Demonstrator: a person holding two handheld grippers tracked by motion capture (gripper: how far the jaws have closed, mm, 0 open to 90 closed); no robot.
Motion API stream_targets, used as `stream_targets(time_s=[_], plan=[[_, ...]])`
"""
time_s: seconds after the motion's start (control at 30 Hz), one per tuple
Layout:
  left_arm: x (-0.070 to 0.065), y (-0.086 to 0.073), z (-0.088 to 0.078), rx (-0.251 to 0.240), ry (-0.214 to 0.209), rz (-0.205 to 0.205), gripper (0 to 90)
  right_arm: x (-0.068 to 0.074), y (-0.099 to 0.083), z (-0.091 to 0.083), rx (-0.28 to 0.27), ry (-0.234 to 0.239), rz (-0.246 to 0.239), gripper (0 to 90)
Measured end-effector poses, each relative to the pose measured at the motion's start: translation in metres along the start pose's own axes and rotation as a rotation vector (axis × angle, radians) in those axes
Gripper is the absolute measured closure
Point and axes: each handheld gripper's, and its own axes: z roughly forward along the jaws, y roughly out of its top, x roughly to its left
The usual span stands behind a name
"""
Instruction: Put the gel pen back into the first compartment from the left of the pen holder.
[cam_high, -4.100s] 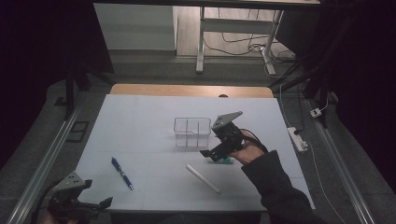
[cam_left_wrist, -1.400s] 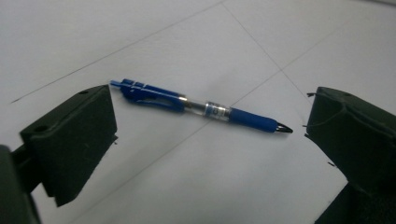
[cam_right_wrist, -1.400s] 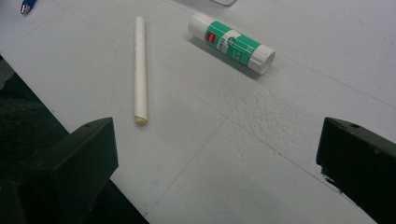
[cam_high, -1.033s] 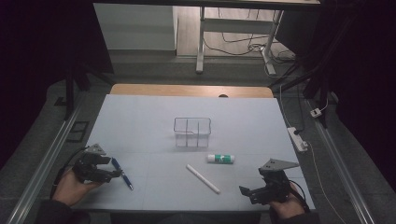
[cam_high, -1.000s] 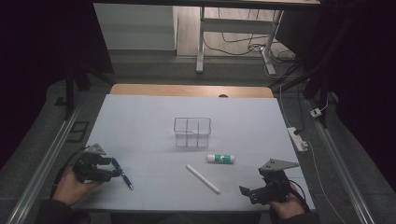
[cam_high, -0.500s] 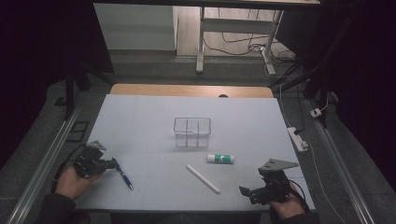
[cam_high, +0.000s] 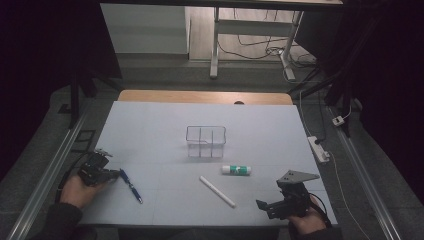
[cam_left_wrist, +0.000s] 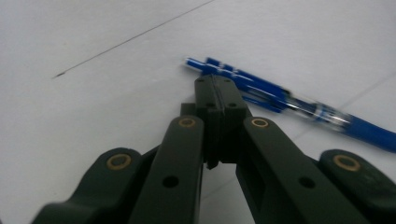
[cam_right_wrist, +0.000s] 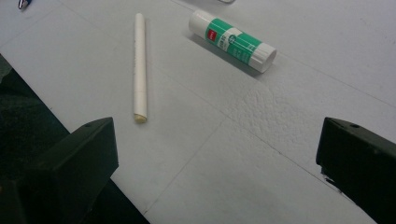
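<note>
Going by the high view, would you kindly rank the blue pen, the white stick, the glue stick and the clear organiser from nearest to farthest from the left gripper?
1. Blue pen, right at the left gripper.
2. White stick, centre front of the table.
3. Clear organiser, mid-table, farther back; close to the stick's distance, so hard to rank against it.
4. Glue stick, right of centre.

Pen (cam_left_wrist: 299, 100) blurred — barrel end cut off.

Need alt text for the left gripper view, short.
The left gripper has its two black jaws pressed together, tips at the clip end of a blue pen lying on the white table. Whether the pen is pinched cannot be told.
</note>
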Motion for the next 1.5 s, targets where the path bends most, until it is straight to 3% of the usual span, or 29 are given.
stream_targets(time_s=[0.1, 0.57, 0.63, 0.83, 1.07, 1.2, 1.3, 1.5], plan=[[0.003, 0.005, 0.003, -0.005, -0.011, -0.012, 89.2, 0.0, 0.0, 0.0, 0.001, -0.001, 0.0, 0.0], [-0.01, 0.043, 0.021, -0.007, -0.033, 0.053, 89.2, 0.0, 0.0, 0.001, 0.006, 0.0, -0.002, 0.0], [-0.012, 0.047, 0.024, -0.007, -0.05, 0.057, 89.2, 0.0, 0.0, 0.001, 0.008, 0.0, -0.002, 0.0], [-0.02, 0.048, 0.017, -0.021, -0.012, 0.073, 87.9, 0.0, 0.0, 0.0, 0.003, -0.004, 0.001, 0.0], [-0.038, 0.045, 0.005, -0.069, -0.053, 0.108, 65.9, 0.0, 0.0, 0.0, 0.0, -0.001, -0.001, 0.0], [-0.047, 0.044, 0.001, -0.086, -0.066, 0.098, 53.1, 0.0, 0.0, 0.0, -0.002, 0.001, -0.002, 0.0], [-0.052, 0.042, 0.001, -0.085, -0.065, 0.07, 38.4, 0.0, 0.0, 0.0, -0.002, 0.004, -0.003, 0.0], [-0.059, 0.035, 0.0, -0.084, -0.053, 0.0, 18.4, 0.0, 0.0, 0.0, -0.006, 0.007, -0.005, 0.0]])
